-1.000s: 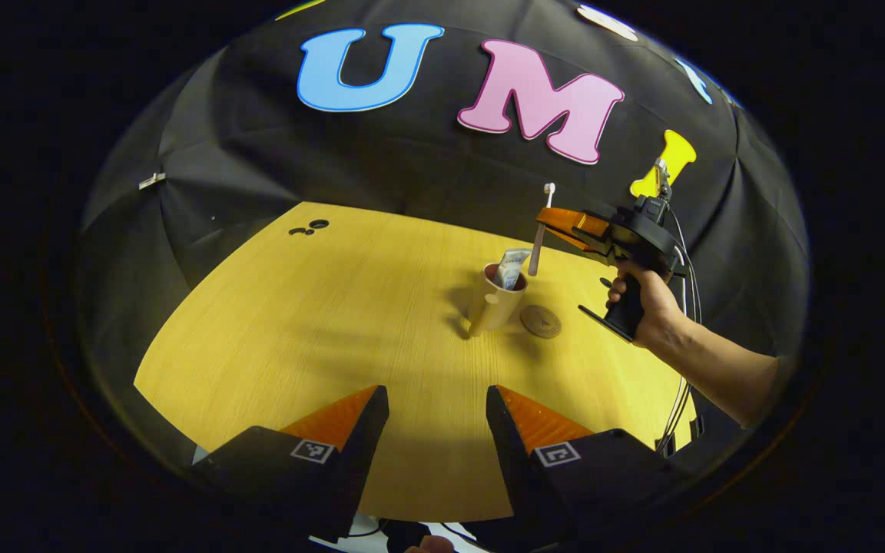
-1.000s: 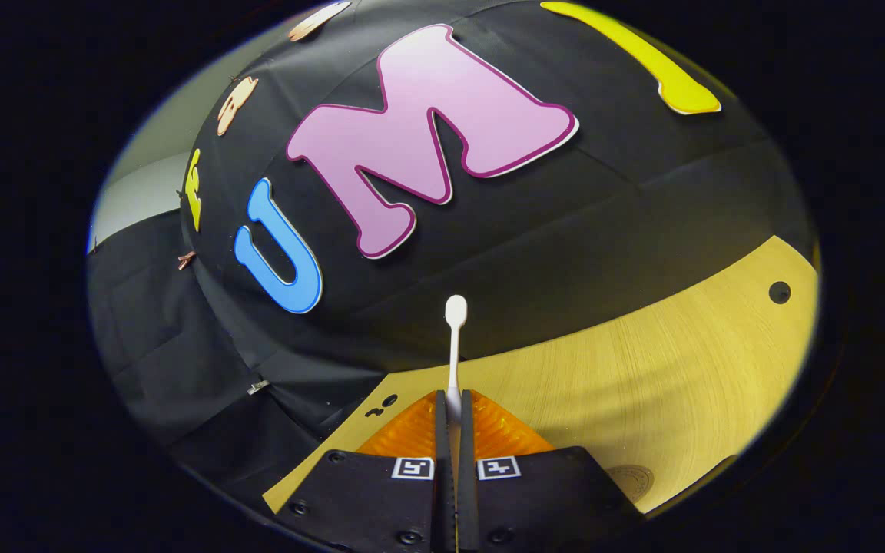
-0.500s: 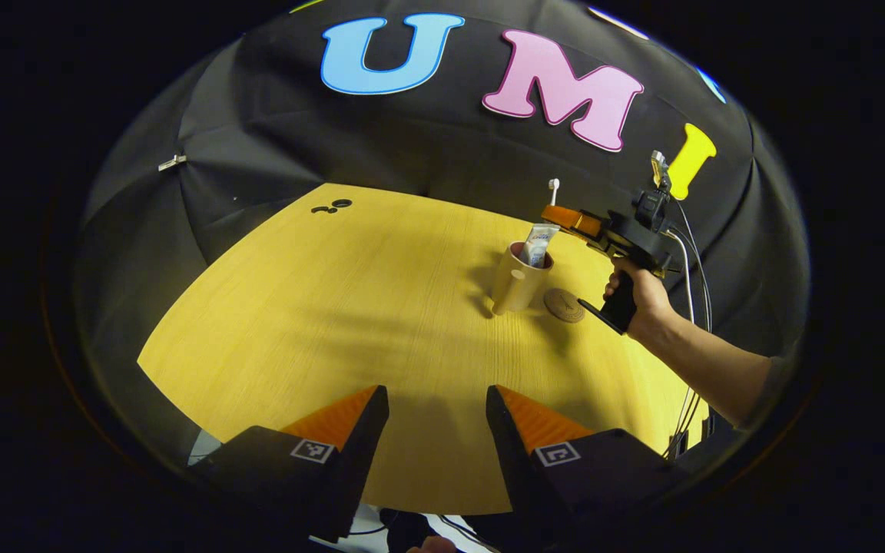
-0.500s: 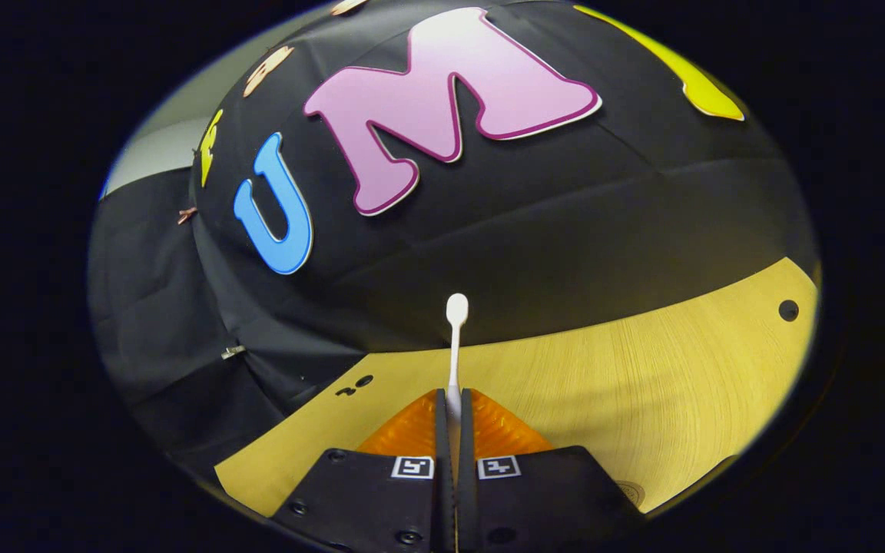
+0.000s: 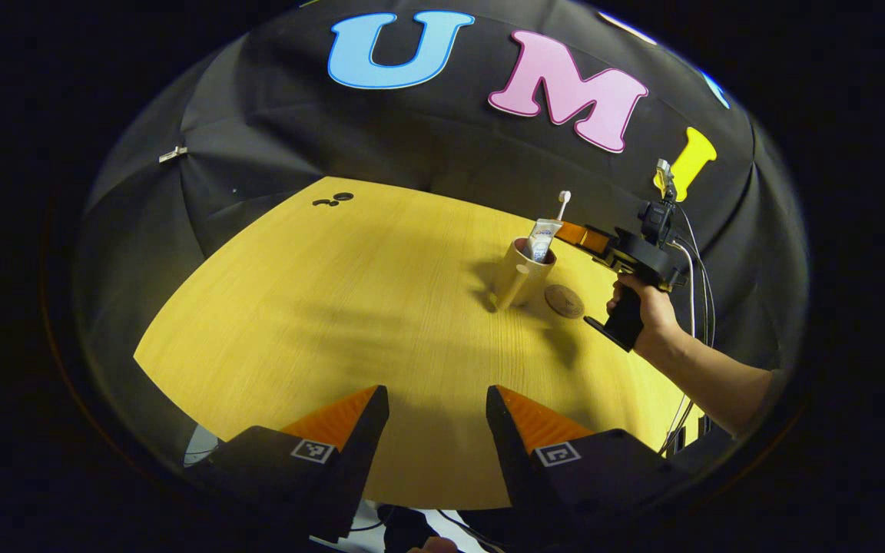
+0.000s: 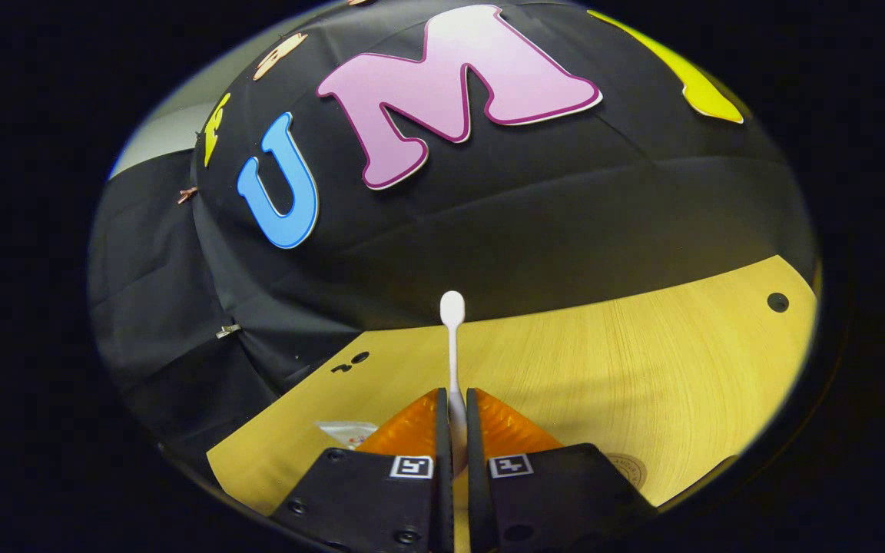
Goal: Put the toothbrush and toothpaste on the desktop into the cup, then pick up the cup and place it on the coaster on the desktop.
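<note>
The toothpaste (image 5: 543, 236) stands in the cup (image 5: 523, 273); the toothbrush (image 5: 562, 204) is upright just above the cup's rim, its lower end seemingly inside, so the step in hand looks like dropping the brush in; the right gripper (image 6: 452, 430) has its jaws slightly parted around the handle, whether both pads press I cannot tell; the left gripper (image 5: 437, 415) hangs released, well apart from the cup; the coaster (image 5: 565, 300) lies just beside the cup; next the fingers should let go, withdraw clear, then take the cup
</note>
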Demonstrator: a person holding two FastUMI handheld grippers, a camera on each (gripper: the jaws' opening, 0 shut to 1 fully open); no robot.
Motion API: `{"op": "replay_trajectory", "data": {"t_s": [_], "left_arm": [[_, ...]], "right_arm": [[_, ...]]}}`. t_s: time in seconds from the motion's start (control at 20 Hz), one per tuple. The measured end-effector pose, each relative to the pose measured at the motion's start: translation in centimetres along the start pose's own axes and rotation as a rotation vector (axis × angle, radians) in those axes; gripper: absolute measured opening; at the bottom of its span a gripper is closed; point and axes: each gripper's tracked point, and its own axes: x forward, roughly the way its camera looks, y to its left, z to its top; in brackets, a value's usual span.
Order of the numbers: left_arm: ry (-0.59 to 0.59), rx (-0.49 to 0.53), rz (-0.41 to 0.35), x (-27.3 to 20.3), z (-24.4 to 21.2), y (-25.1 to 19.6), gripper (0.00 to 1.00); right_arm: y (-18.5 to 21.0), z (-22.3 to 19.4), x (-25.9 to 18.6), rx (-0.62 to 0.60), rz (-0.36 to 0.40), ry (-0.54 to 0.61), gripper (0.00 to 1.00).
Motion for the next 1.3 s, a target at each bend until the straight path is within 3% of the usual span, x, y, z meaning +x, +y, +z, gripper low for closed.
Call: {"op": "replay_trajectory", "data": {"t_s": [0.15, 0.25, 0.3, 0.35, 0.5, 0.55, 0.6, 0.65, 0.7, 0.75, 0.8, 0.85, 0.9, 0.95, 1.0, 1.3], "left_arm": [[0.004, 0.003, -0.037, 0.5, 0.3, -1.1, 0.79], [0.002, 0.012, -0.056, 0.8, 0.6, -1.8, 0.79], [0.000, 0.017, -0.064, 0.9, 0.6, -2.2, 0.79], [0.002, 0.023, -0.077, 1.0, 0.9, -2.6, 0.80], [0.014, 0.055, -0.110, 1.4, 1.2, -3.8, 0.80], [0.023, 0.072, -0.119, 1.6, 1.4, -4.2, 0.80], [0.031, 0.094, -0.125, 2.0, 1.6, -4.5, 0.79], [0.041, 0.117, -0.127, 2.2, 1.8, -4.8, 0.80], [0.054, 0.134, -0.135, 2.7, 2.0, -5.2, 0.80], [0.061, 0.145, -0.135, 3.0, 2.4, -5.5, 0.80], [0.070, 0.153, -0.143, 3.4, 2.7, -5.9, 0.80], [0.085, 0.158, -0.159, 4.1, 2.9, -6.5, 0.80], [0.099, 0.160, -0.172, 4.5, 3.1, -7.0, 0.80], [0.113, 0.162, -0.192, 5.2, 3.5, -7.6, 0.80], [0.130, 0.168, -0.207, 6.0, 3.7, -8.0, 0.80], [0.211, 0.322, -0.215, 11.3, 6.2, -9.2, 0.80]], "right_arm": [[0.1, -0.9, -1.7, 0.024, -0.023, 0.032, 0.24], [0.3, -1.5, -3.1, 0.048, -0.041, 0.054, 0.27], [0.6, -1.7, -3.7, 0.059, -0.045, 0.067, 0.10], [0.8, -2.0, -4.5, 0.073, -0.047, 0.079, 0.31], [1.7, -3.0, -7.0, 0.106, -0.056, 0.113, 0.33], [1.9, -3.4, -7.9, 0.120, -0.062, 0.127, 0.19], [2.2, -4.0, -8.7, 0.140, -0.064, 0.143, 0.39], [2.4, -4.4, -9.5, 0.160, -0.065, 0.157, 0.27], [2.7, -4.9, -10.4, 0.175, -0.062, 0.170, 0.46], [2.7, -5.4, -11.3, 0.184, -0.069, 0.182, 0.54], [2.6, -5.5, -12.3, 0.194, -0.070, 0.196, 0.40], [2.6, -5.8, -13.2, 0.199, -0.074, 0.210, 0.58], [2.5, -6.0, -14.3, 0.203, -0.075, 0.219, 0.58], [2.4, -6.2, -15.3, 0.208, -0.074, 0.226, 0.44], [2.2, -6.5, -16.5, 0.206, -0.081, 0.235, 0.65], [0.2, -7.3, -23.0, 0.224, -0.154, 0.222, 0.68]]}}
